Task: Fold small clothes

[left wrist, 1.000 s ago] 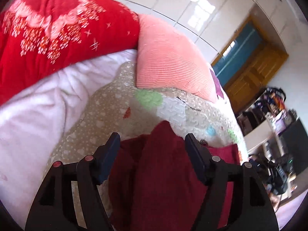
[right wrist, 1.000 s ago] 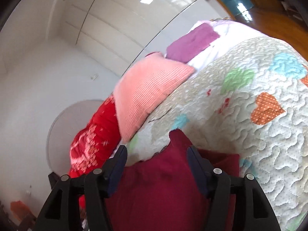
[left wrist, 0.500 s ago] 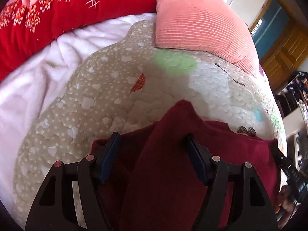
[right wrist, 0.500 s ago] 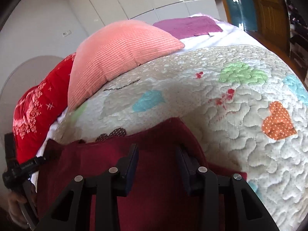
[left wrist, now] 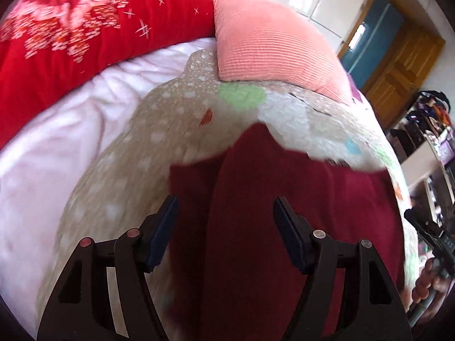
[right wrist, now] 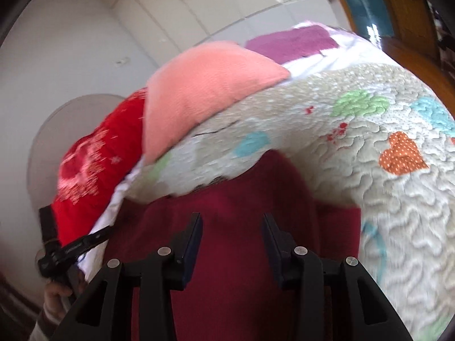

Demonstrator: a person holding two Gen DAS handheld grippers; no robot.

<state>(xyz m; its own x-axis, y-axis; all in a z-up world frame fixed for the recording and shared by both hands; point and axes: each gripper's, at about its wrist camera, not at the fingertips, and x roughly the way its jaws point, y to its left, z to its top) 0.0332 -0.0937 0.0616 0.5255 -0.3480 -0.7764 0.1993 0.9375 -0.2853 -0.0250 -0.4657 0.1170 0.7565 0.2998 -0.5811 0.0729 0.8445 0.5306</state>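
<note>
In the left wrist view, at the upper left of the frame, we see a red floral quilt (left wrist: 85,25) lying over a white sheet (left wrist: 57,147), and to its right a pink ribbed pillow (left wrist: 270,42) resting on the patchwork bedspread (left wrist: 148,164). Low in the centre, our left gripper (left wrist: 224,210) stands wide, and a raised fold of the dark red garment (left wrist: 341,199) runs up between its fingers; whether the pads press on the cloth we cannot tell. At the lower right edge a hand (left wrist: 426,281) grips the other tool. In the right wrist view, at the lower left, a hand (right wrist: 57,292) holds a black handle below the red floral quilt (right wrist: 96,164); the pink ribbed pillow (right wrist: 204,85) sits upper centre and the patchwork bedspread (right wrist: 369,147) fills the right. Our right gripper (right wrist: 231,227) sits lower centre with jaws that have just been closing, the dark red garment (right wrist: 236,193) bunched between them, though contact with the pads is unclear.
</note>
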